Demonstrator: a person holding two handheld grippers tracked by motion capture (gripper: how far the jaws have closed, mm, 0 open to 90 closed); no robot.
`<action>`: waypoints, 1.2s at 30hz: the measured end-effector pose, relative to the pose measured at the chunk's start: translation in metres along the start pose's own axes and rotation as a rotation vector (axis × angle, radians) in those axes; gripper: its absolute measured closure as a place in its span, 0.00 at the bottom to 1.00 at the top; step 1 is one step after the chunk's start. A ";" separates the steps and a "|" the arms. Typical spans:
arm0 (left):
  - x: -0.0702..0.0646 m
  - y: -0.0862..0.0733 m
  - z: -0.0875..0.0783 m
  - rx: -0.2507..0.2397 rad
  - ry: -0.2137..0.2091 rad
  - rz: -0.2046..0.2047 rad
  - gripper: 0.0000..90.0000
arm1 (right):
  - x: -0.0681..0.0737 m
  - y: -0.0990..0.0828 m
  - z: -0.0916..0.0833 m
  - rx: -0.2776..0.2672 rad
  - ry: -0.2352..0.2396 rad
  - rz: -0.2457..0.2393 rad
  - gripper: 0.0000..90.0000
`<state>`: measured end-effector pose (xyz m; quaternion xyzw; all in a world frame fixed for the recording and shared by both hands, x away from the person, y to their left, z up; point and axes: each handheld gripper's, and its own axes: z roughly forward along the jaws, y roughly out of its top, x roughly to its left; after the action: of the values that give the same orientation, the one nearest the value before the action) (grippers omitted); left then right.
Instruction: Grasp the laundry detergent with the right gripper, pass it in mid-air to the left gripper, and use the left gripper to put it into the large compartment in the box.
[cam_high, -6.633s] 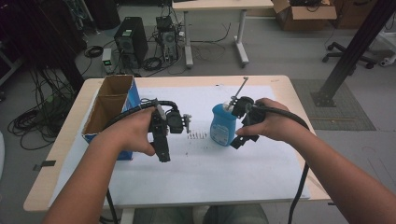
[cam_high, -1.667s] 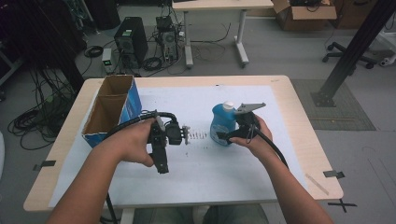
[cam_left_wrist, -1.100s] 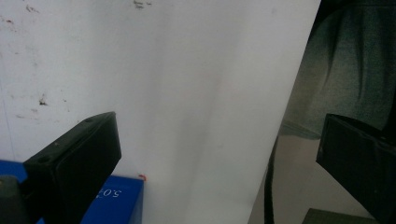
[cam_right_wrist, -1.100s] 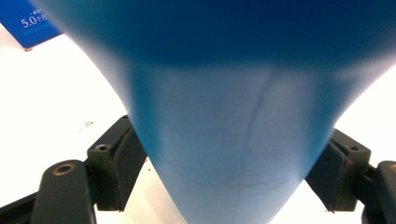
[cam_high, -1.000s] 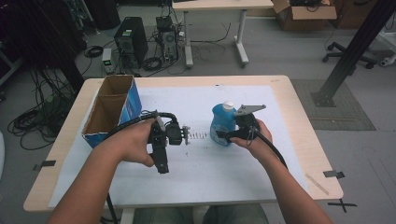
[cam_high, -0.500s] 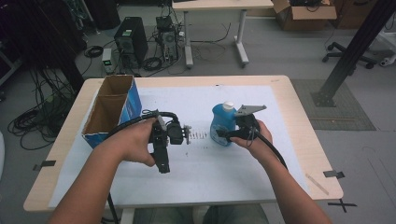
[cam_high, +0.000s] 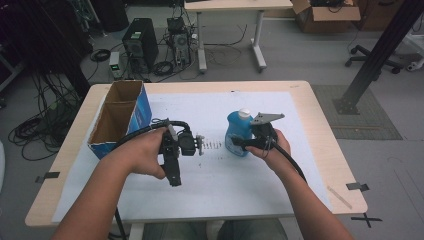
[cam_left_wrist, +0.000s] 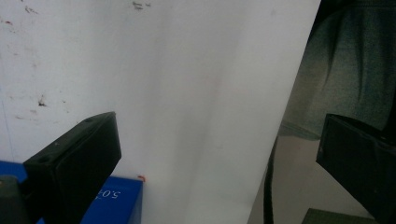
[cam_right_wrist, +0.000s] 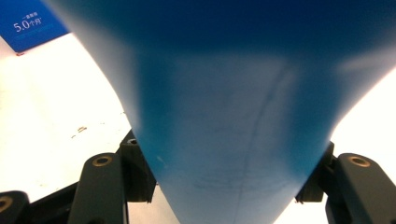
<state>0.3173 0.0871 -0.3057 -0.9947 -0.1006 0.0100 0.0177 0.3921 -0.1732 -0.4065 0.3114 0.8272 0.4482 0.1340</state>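
Hand-held gripper newly around blue bottle

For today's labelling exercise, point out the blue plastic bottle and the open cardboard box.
blue plastic bottle (cam_high: 236, 131): high view, upper body below the white cap.
open cardboard box (cam_high: 143, 107): high view, blue outer side wall.

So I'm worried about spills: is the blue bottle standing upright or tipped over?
Upright. The blue bottle stands on its base on the white sheet, white cap on top.

Left black two-jaw gripper hovering mid-table, jaws gaping wide, right black two-jaw gripper just closing its jaws, both forearms reaching in from the table's near edge
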 end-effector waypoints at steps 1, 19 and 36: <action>0.000 0.000 0.000 -0.002 0.001 0.001 0.00 | 0.000 0.000 0.000 0.001 -0.004 -0.002 0.44; 0.001 0.001 -0.003 -0.012 0.007 -0.002 0.00 | 0.004 0.000 -0.002 -0.019 -0.023 -0.097 0.52; 0.004 0.013 -0.022 -0.028 0.035 0.017 0.00 | 0.011 0.037 -0.057 -0.010 0.149 -0.244 0.52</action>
<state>0.3238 0.0745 -0.2841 -0.9957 -0.0919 -0.0086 0.0055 0.3694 -0.1889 -0.3433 0.1735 0.8643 0.4547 0.1272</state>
